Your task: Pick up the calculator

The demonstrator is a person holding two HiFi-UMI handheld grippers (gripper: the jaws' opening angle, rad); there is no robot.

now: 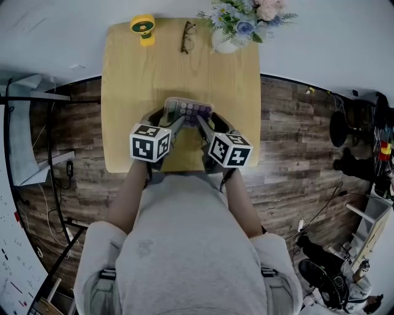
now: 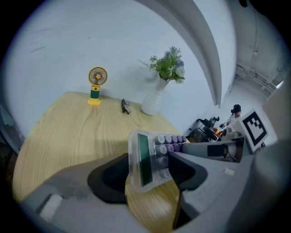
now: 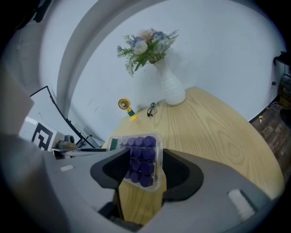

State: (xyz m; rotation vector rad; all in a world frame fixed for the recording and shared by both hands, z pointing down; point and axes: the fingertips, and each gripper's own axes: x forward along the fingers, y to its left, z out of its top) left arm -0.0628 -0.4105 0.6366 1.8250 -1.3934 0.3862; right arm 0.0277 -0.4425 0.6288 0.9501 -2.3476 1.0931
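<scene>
We see the calculator [image 1: 188, 111] caught by both tools at once, over the near middle of the pale wooden table [image 1: 129, 80]. The left gripper [image 2: 148, 175] has its jaws closed on the end that carries the green display [image 2: 144, 158]. One dark pad sits behind the clear case by the display, and the other lies against the keyed face. In that grip the body stands nearly on edge, tilted a little.

The right gripper [image 3: 144, 169] pinches the opposite end. It has one pad at each side of the block of purple keys [image 3: 142, 159], both touching the case. The clear rim reaches just past its fingertips.

From the head view we find the two grippers coming in from the near edge of the table and angled toward each other. Their marker cubes sit side by side, and the calculator lies across their tips. In both gripper views bare wood shows beneath the lower edge of the calculator. It looks clear of the tabletop to us, though we cannot be sure that no corner touches.

Along the far edge we make out a yellow fan [image 1: 143, 27] toward the left and a pair of glasses [image 1: 187, 37] near the middle. A white vase [image 1: 223, 42] of flowers [image 1: 246, 15] stands at the right corner, and all of these are well apart from the calculator
</scene>
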